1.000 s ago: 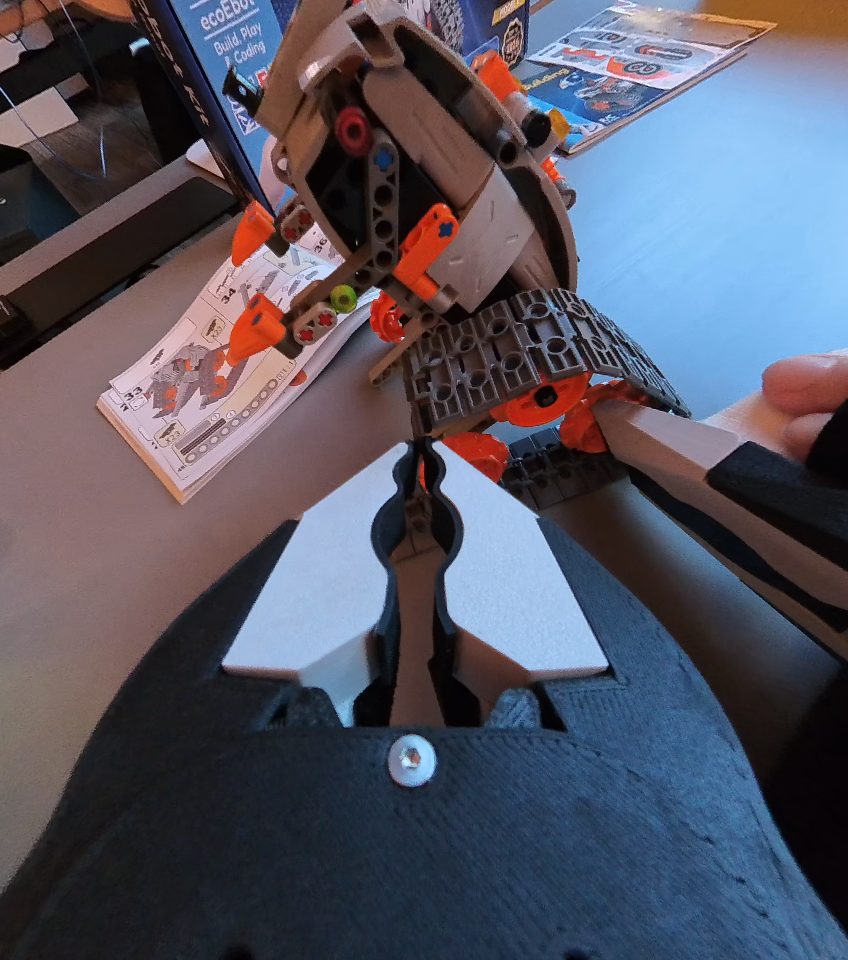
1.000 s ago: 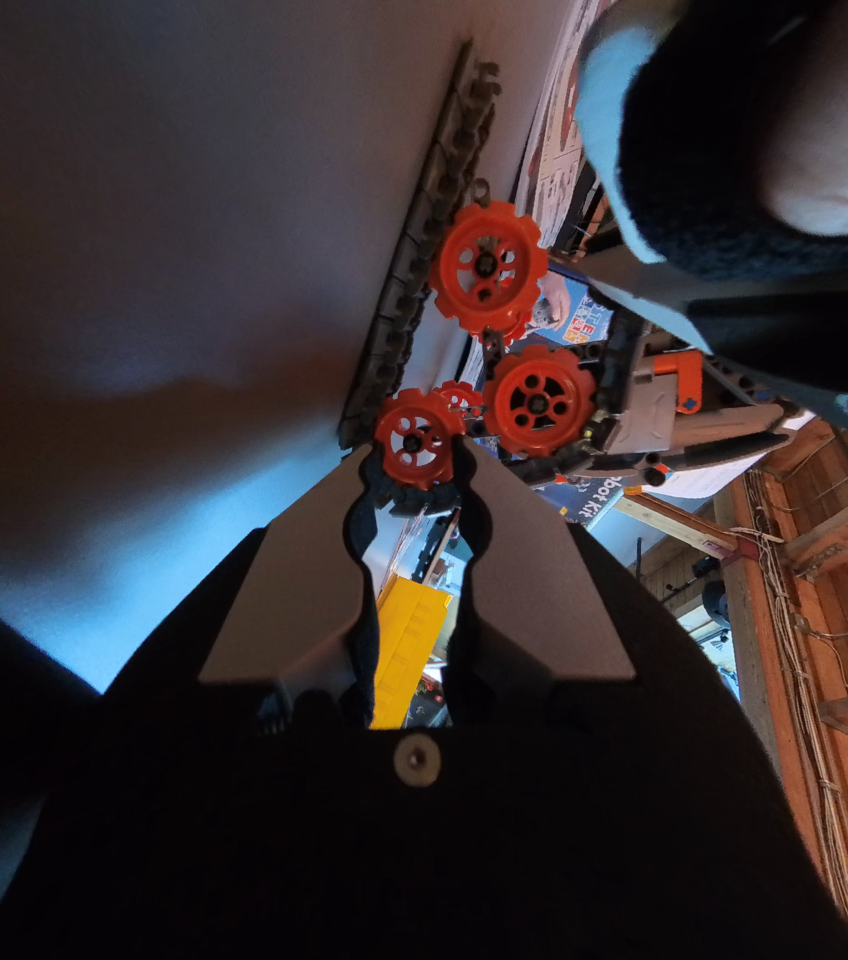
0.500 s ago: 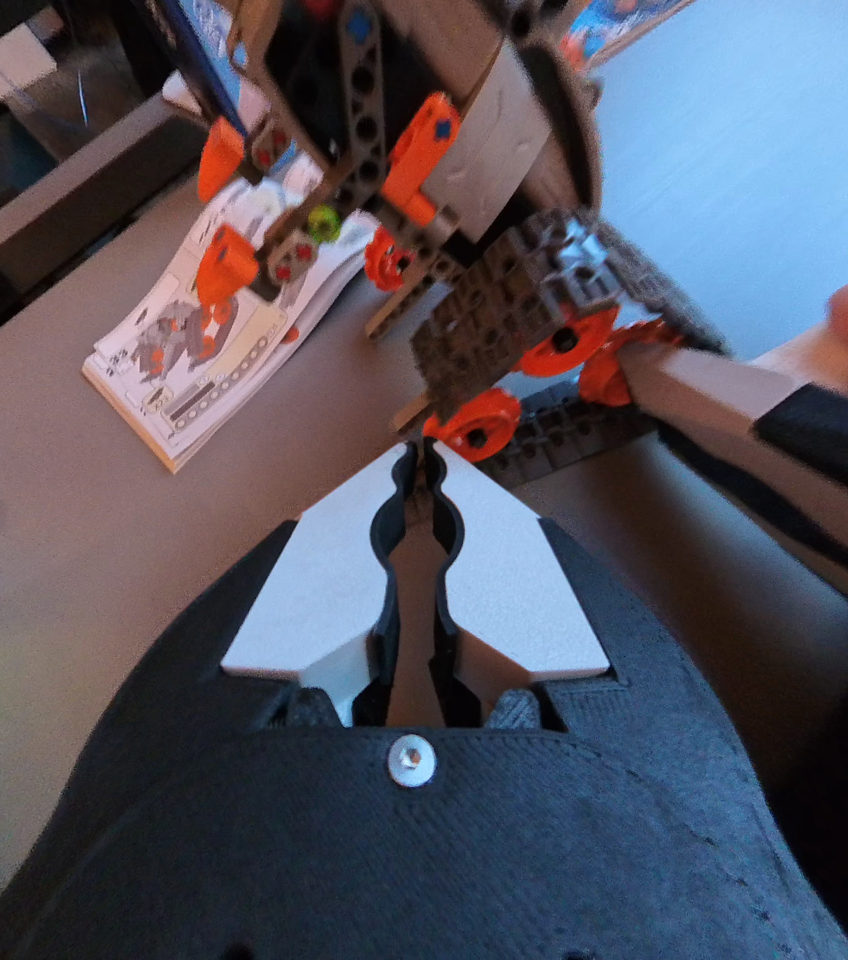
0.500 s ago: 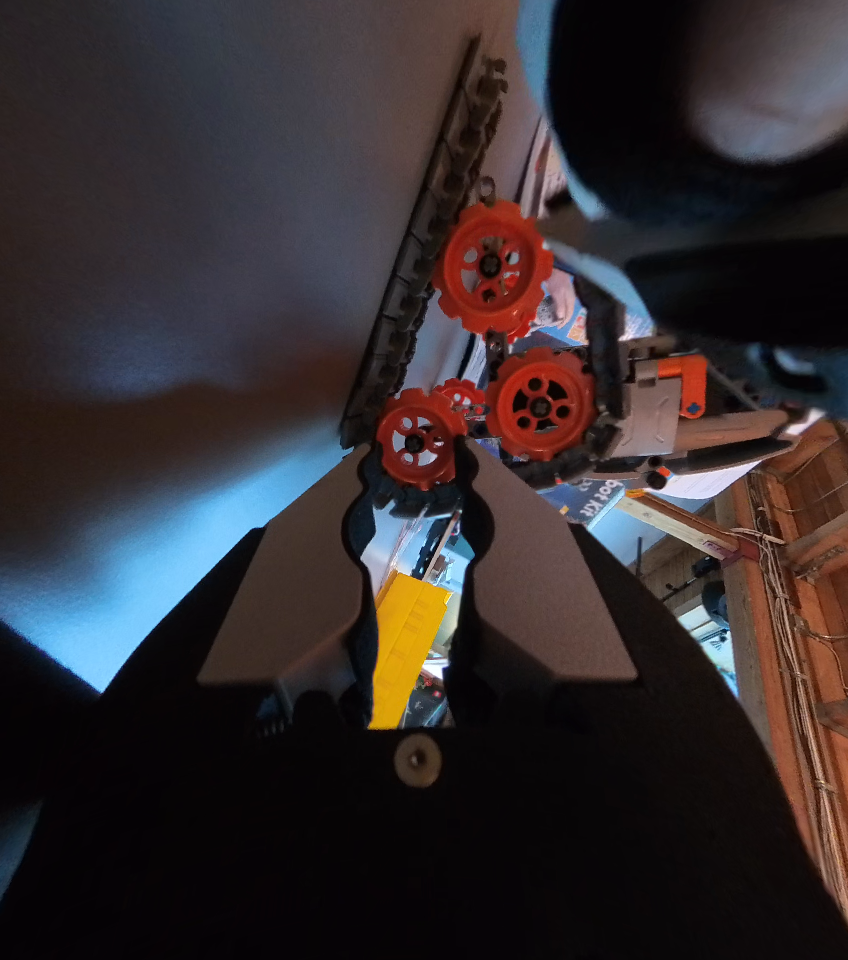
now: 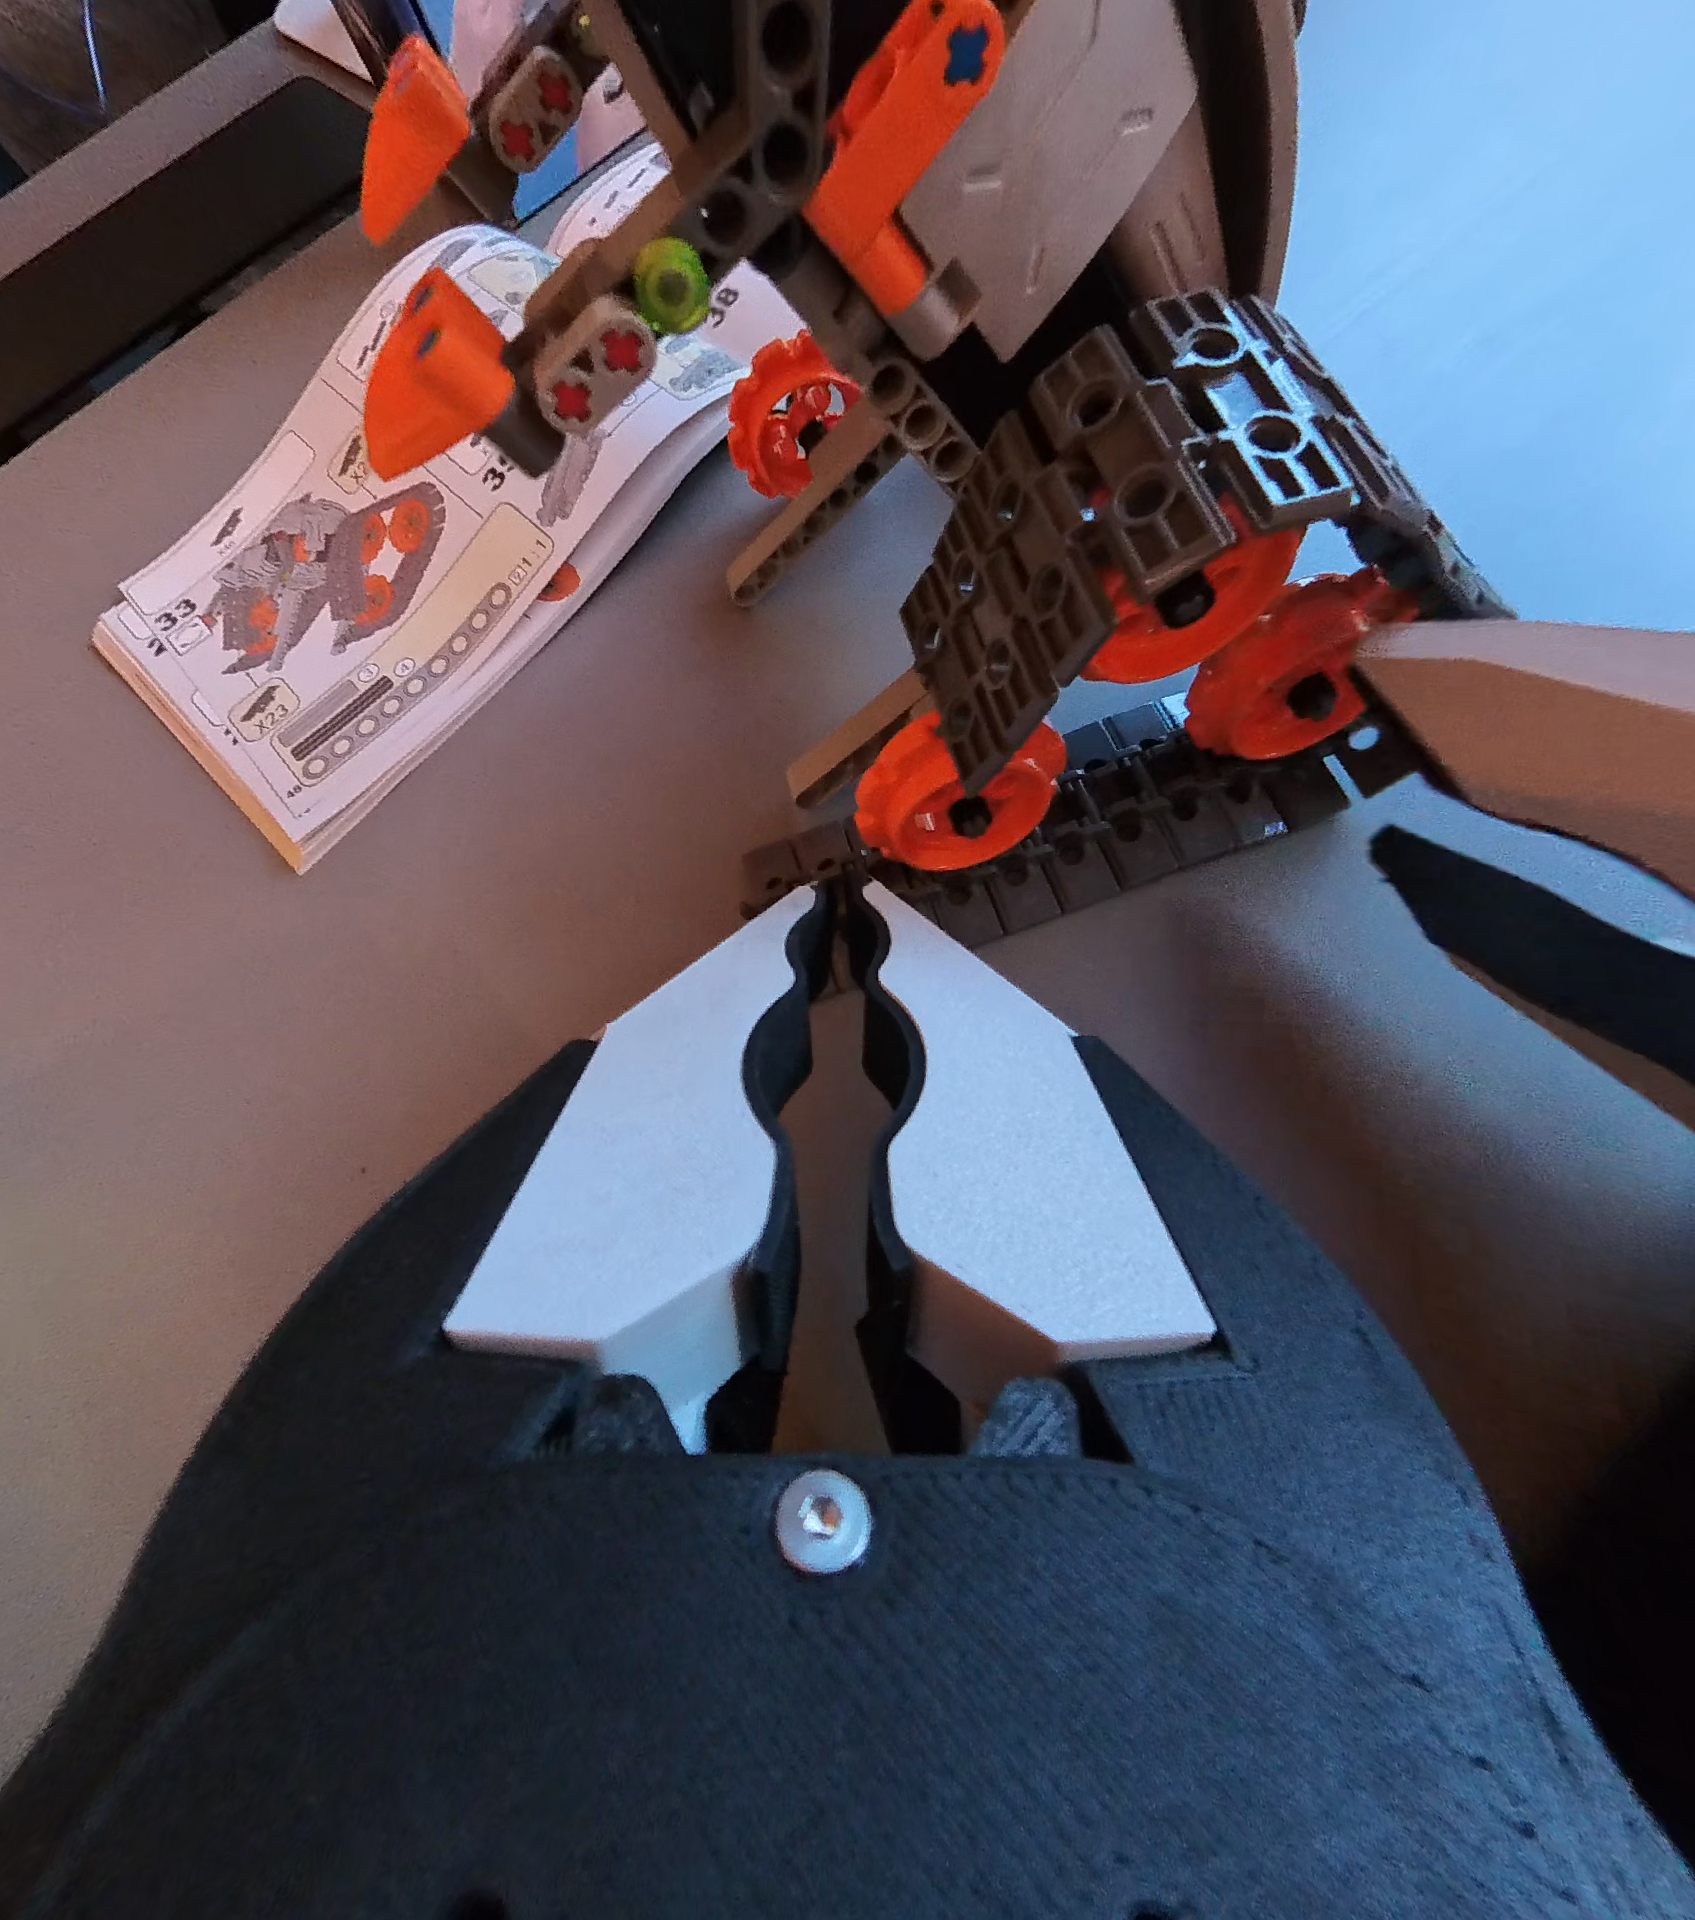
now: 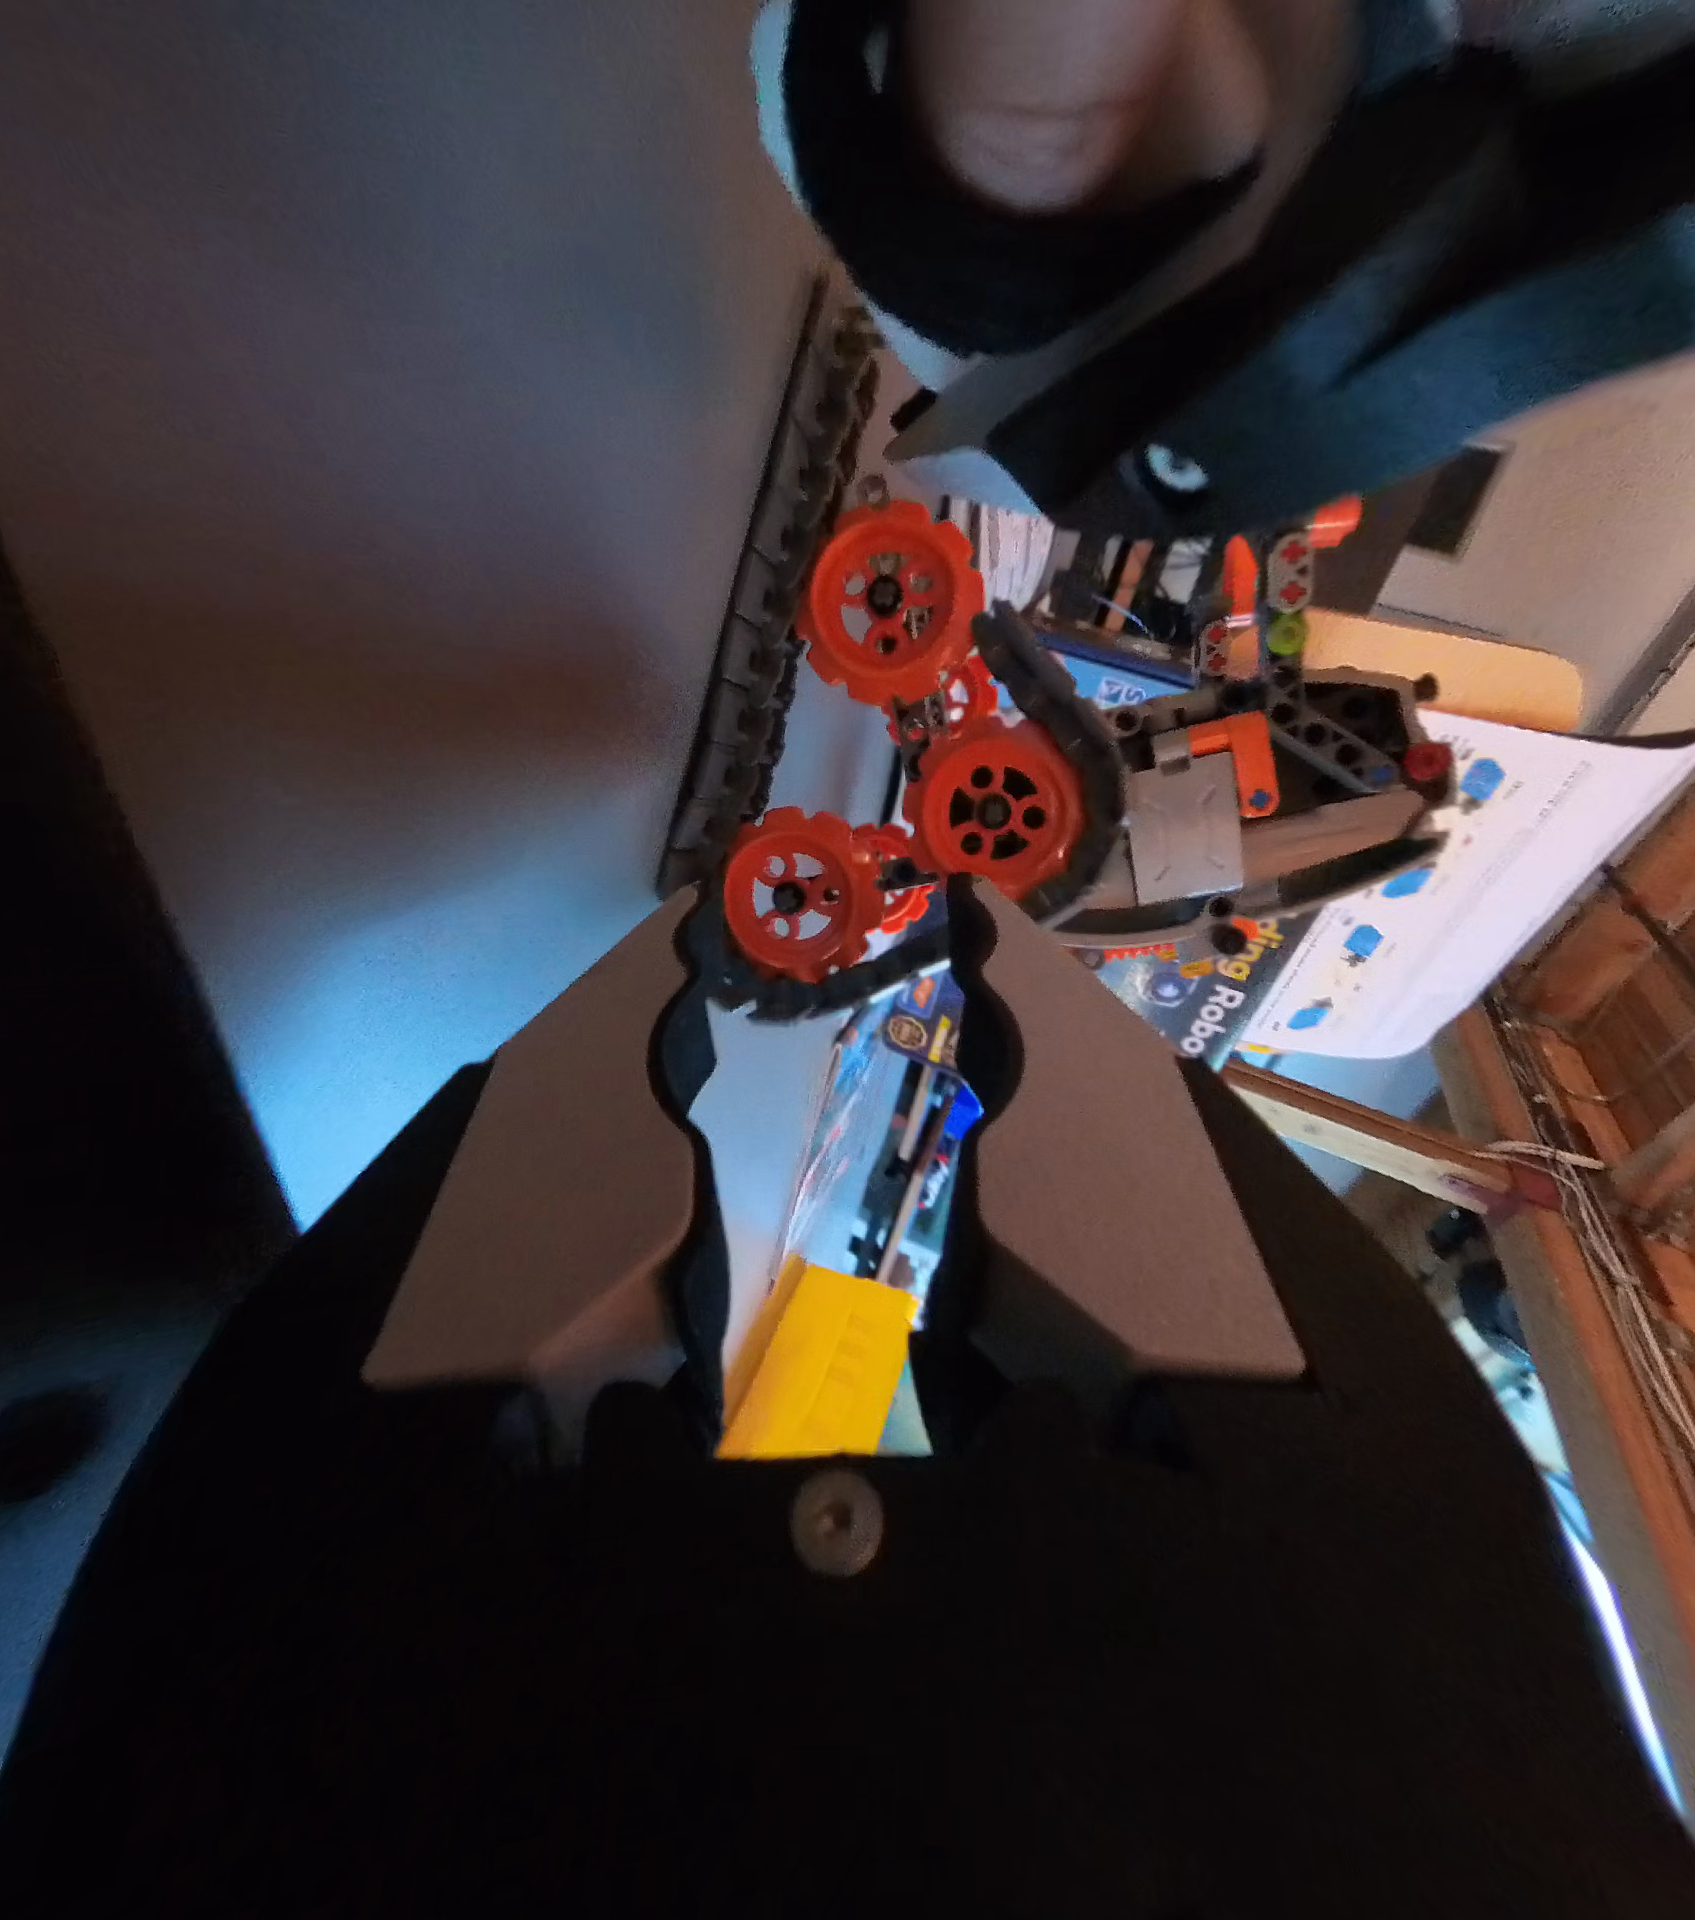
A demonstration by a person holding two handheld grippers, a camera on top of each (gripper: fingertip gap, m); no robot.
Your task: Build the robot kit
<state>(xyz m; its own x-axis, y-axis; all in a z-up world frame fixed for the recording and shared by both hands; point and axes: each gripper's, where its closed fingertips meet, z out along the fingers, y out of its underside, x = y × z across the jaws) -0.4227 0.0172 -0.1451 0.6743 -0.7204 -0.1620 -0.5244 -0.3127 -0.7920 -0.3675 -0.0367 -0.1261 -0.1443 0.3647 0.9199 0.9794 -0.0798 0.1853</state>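
A grey and orange brick-built tracked vehicle [image 5: 1030, 187] stands tilted on the grey table [image 5: 199, 1039]. Its dark track [image 5: 1113, 821] is partly off the orange wheels and lies along the table. My left gripper [image 5: 845, 896] is shut, its tips pinching the loose end of that track. My right gripper [image 6: 827, 904] is open, and its jaws stand loosely around an orange wheel [image 6: 791, 899] with track wrapped under it. It shows in the left wrist view [image 5: 1368, 748] at the right, upper finger against the same wheel [image 5: 1279, 681]. The vehicle's body [image 6: 1238, 790] lies beyond.
An open instruction booklet [image 5: 386, 582] lies left of the vehicle. A dark blue box [image 6: 1207, 997] and a white printed sheet [image 6: 1445, 883] are behind it. A yellow object [image 6: 822, 1351] shows between my right fingers. A gloved hand [image 6: 1030, 125] holds the left gripper. About 9 centimetres separates my left fingertips from my right.
My right jaws have widened around the orange wheel. The vehicle has tipped and sits closer in the left wrist view. My left gripper stays shut at the track's end.
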